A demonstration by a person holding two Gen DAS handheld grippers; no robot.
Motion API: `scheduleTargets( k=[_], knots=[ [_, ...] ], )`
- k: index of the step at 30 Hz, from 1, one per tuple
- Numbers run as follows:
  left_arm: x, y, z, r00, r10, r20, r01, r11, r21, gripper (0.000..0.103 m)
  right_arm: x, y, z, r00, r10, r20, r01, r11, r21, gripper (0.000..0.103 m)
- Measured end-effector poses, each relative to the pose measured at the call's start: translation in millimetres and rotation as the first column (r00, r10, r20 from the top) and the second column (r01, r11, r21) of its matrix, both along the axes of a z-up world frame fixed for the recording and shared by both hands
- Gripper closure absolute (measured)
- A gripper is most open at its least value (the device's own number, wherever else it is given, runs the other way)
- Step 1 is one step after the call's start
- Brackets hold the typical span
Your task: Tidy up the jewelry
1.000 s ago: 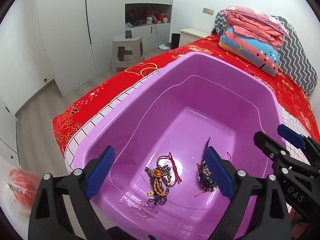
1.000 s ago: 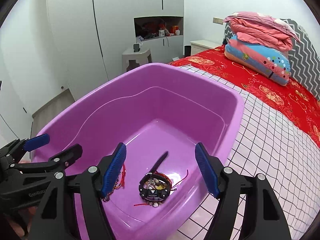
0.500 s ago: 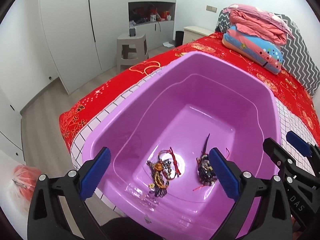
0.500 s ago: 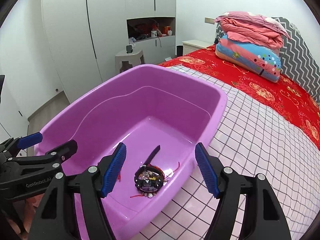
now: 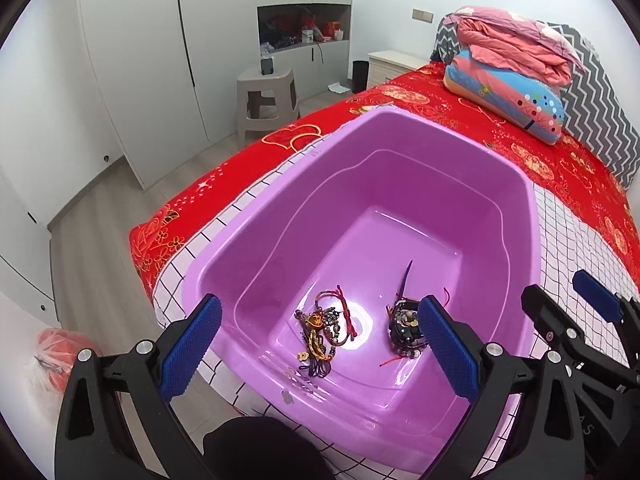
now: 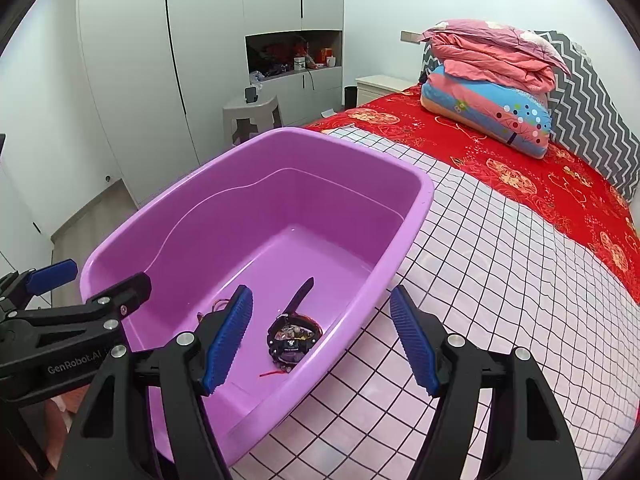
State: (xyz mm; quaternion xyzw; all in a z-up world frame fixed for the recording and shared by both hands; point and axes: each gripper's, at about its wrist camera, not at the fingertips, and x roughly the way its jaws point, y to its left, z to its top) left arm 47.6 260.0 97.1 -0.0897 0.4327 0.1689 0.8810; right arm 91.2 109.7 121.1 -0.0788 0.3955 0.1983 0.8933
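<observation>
my left gripper (image 5: 320, 344) and right gripper (image 6: 320, 340) both spread wide, holding nothing, over the purple tub (image 5: 400, 152), bracelets (image 5: 326, 332) and watch (image 6: 294, 336) lying inside

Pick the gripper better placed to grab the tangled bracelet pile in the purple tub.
Left. The left gripper, open, frames the bracelet pile inside the purple tub; the right gripper straddles the rim.

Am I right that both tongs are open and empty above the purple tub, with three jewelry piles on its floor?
Not quite: the left wrist view shows two piles, not three, a tangle of bracelets and a dark beaded bundle. The rest holds: left tongs and right tongs are open and empty above the purple tub.
</observation>
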Motion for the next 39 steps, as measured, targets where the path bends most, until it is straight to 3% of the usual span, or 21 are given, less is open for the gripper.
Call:
scheduleTargets(
  k=[13, 39],
  knots=[
    [-8, -7, 16, 1.000, 0.001, 0.007, -0.002, 1.000, 0.009, 0.006, -12, -8, 19, 1.000, -0.019, 0.023, 0.019, 1.000, -0.016, 0.035],
    [-10, -10, 15, 1.000, -0.004, -0.012, 0.005, 1.000, 0.012, 0.006, -15, -19, 14, 1.000, -0.030, 0.003, 0.030, 0.999, -0.014, 0.035]
  ],
)
